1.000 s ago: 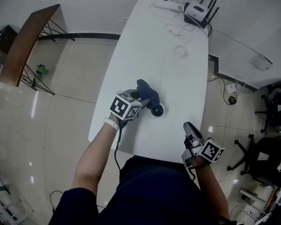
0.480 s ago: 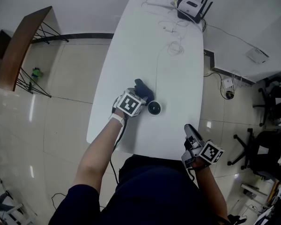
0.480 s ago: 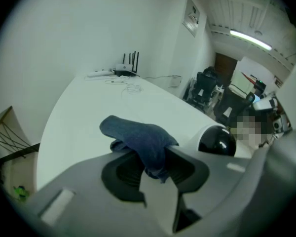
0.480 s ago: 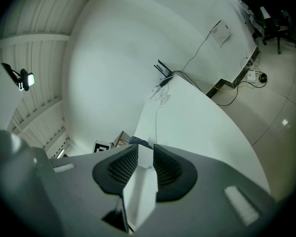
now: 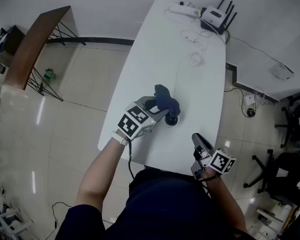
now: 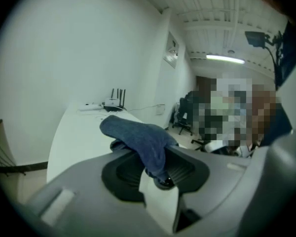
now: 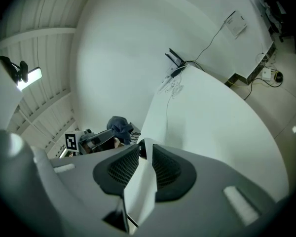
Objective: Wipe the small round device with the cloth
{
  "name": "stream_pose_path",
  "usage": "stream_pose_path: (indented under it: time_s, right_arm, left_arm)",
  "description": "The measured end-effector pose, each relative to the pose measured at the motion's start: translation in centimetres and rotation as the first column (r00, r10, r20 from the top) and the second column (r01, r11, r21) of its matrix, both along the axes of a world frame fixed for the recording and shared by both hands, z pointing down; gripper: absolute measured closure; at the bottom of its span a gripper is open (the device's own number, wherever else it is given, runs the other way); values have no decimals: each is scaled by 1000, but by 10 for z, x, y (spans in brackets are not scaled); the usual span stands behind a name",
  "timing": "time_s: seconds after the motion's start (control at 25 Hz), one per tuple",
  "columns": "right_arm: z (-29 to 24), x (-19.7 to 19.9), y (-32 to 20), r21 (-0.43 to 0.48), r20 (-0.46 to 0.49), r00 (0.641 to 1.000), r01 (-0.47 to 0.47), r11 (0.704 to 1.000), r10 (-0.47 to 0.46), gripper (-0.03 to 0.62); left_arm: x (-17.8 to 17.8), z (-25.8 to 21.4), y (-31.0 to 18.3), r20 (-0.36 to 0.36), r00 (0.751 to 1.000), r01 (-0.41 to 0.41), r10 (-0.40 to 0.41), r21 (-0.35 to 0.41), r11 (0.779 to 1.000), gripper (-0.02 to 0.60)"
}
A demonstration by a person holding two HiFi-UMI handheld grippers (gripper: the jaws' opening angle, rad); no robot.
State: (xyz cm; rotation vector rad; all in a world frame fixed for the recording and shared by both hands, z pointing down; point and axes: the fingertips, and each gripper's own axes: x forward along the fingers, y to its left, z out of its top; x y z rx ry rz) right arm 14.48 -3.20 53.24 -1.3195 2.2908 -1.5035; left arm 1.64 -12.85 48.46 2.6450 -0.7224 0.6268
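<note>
The left claw [image 5: 159, 110] was clenched on the dark cloth [image 5: 166, 100], which hung over the small round device [image 5: 172, 120] on the tabletop [image 5: 190, 79]. The device lay just below and ahead of that claw. The right claw [image 5: 197, 143] was empty and slightly parted, its jaws lately closing, and stood farther off by the near edge.
</note>
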Motion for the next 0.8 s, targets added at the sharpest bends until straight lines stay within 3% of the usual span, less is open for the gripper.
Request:
stream_pose_path:
  time_s: [0.16,0.28,0.44,0.6,0.8]
  right_arm:
    - [-2,-17,2,0,10,999,36,999,-36,502]
    - [-2,-17,5,-4,6,1000,23,1000,-23,502]
    - [7,3,16,-22,4,999,-46,999,46,503]
    - [11,29,28,-37,14,990,-137,990,138,503]
    - [20,59,42,-56,25,973,-230,972,231,505]
  left_arm:
    - [18,13,11,89,992,-85,84,9,996,460]
    - [24,31,7,194,968,-165,160,8,986,460]
    - [32,52,-10,281,928,-251,246,-20,968,459]
    - [36,83,-30,316,902,-280,294,-92,956,458]
    - [38,127,-38,390,845,-326,365,-164,931,459]
